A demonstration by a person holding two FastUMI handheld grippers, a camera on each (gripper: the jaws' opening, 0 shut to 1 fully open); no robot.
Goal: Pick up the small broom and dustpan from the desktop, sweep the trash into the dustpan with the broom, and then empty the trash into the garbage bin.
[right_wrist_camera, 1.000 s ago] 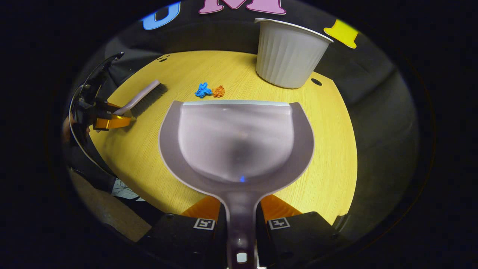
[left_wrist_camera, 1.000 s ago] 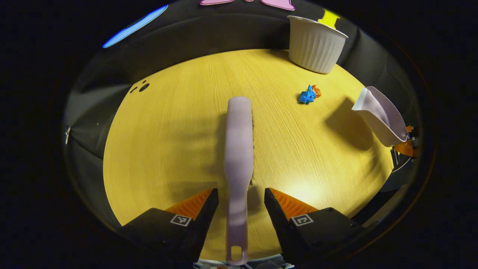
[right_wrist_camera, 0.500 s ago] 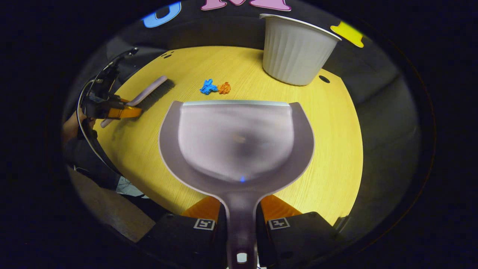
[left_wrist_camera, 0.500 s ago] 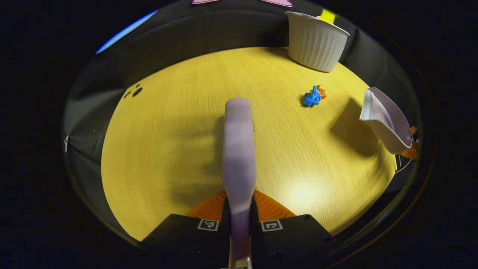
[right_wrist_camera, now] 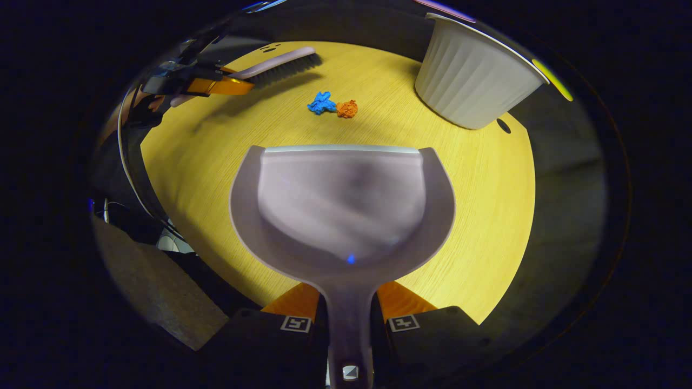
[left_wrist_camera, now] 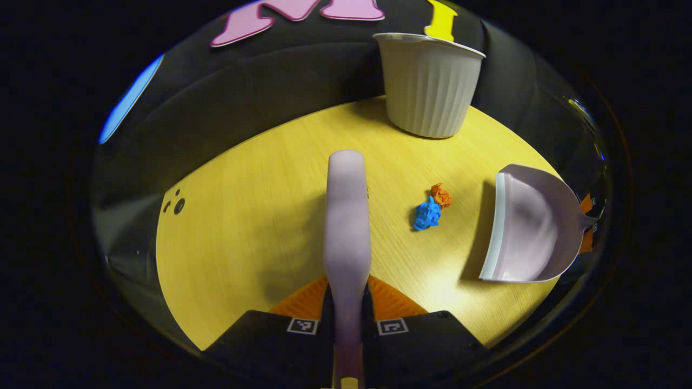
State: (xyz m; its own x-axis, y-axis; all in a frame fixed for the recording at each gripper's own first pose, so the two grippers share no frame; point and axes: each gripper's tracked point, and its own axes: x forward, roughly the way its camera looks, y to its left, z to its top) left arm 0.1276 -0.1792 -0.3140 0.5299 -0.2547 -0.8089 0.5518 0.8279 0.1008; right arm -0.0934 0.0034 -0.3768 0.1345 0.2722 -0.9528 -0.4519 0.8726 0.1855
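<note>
Above the desk (left_wrist_camera: pixel 243 216), the left hand-held gripper (left_wrist_camera: pixel 346 302) is pinching the broom (left_wrist_camera: pixel 346 216), the right hand-held gripper (right_wrist_camera: pixel 348 310) is pinching the dustpan (right_wrist_camera: pixel 340 200), and two scraps (right_wrist_camera: pixel 332 105) are lying between them.

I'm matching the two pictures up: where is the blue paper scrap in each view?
Left gripper view: blue scrap right of centre, between broom and dustpan.
Right gripper view: blue scrap upper centre, beyond the dustpan lip.
Shared landmark: the orange scrap touching it.
</note>
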